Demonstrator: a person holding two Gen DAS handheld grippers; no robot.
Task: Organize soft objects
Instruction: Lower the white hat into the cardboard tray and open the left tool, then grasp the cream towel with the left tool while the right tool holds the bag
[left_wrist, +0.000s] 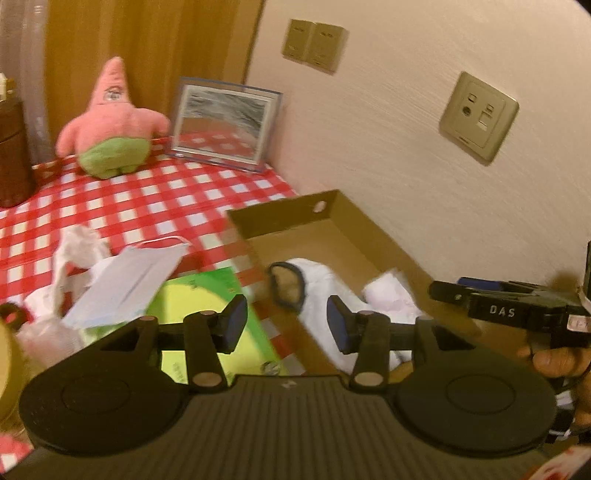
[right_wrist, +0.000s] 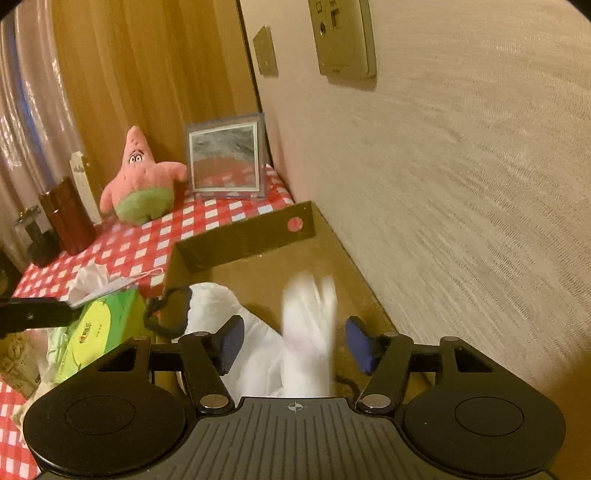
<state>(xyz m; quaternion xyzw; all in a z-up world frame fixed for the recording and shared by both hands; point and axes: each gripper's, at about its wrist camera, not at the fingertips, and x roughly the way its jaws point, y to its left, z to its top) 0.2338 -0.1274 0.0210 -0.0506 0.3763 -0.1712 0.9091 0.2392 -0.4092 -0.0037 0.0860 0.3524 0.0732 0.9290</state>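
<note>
White soft cloth (right_wrist: 306, 332) lies in the box (right_wrist: 258, 240) between my right claw (right_wrist: 291, 345) pads — claw open, holding nothing.

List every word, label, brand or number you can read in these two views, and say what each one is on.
"DAS": white letters on the black body of the right gripper, seen from the left wrist view.
Print on the green tissue box: red characters, too blurred to read.
Small label at the frame edge beside "DAS": cut off, unreadable.
Marks on the wall socket plate: too small to read.
Nothing else legible.
</note>
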